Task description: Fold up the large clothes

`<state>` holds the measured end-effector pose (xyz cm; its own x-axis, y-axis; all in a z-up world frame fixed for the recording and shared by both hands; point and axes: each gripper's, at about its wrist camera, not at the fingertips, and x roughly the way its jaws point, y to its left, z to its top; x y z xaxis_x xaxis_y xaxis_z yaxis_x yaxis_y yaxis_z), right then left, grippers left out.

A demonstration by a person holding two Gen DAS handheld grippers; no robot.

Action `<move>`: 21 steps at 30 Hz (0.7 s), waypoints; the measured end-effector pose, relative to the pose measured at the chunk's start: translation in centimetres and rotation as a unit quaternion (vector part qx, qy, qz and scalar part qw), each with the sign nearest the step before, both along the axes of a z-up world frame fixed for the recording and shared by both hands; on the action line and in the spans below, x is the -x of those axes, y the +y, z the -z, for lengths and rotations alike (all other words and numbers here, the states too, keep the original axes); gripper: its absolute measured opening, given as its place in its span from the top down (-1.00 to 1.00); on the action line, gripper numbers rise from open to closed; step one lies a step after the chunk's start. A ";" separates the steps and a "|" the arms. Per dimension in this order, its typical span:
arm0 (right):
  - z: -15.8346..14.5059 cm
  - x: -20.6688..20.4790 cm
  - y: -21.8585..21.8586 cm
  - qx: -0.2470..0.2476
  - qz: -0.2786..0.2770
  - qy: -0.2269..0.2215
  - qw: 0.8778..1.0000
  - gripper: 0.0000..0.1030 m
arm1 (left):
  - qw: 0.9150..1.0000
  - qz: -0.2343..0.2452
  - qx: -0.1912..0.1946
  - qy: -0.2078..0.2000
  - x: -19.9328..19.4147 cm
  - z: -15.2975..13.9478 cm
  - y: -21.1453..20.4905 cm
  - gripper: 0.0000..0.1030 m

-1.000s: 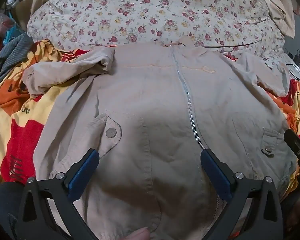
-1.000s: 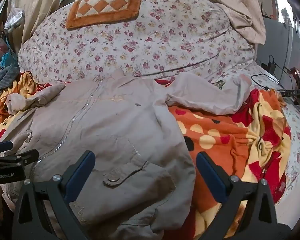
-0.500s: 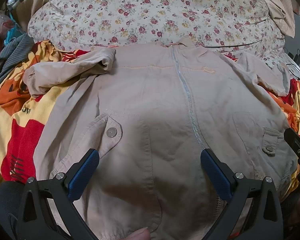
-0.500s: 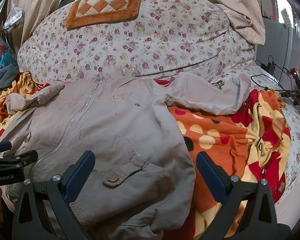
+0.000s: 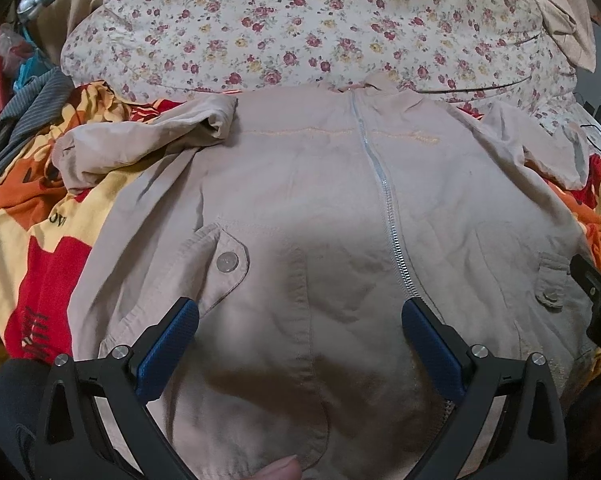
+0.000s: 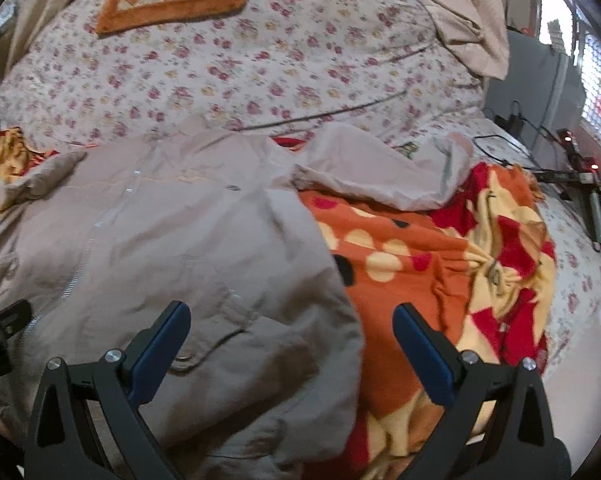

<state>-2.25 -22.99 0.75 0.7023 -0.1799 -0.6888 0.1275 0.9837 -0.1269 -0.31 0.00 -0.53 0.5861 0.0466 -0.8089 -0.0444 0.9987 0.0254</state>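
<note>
Both tongs [image 5: 300,344] [image 6: 292,340] gape, seemingly above jacket [image 5: 320,200].

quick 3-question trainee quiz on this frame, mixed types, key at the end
1. True or false: the jacket is zipped shut.
2. The left gripper is: A) shut on the hem, B) open above the jacket, C) out of view.
3. Fill in: the right sleeve lies on an orange ____.

Key: 1 true, the zipper runs closed up the front. 2 B; the right gripper is open too. 3 blanket.
</note>
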 end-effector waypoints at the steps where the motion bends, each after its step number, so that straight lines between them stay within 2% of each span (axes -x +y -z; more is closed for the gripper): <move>1: 0.1 0.0 -0.2 0.001 0.005 0.002 1.000 -0.99 | 1.000 0.000 -0.001 0.001 0.0 0.1 0.0 -0.94; 21: 0.2 -0.1 -0.4 -0.002 0.002 0.011 1.000 -0.99 | 1.000 0.000 0.000 0.003 0.2 0.6 -0.1 -0.93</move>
<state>-2.12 -23.38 0.56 0.6870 -0.1799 -0.7041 0.1286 0.9837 -0.1258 -0.50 -0.11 -1.15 0.5810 0.0476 -0.8125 -0.0448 0.9986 0.0265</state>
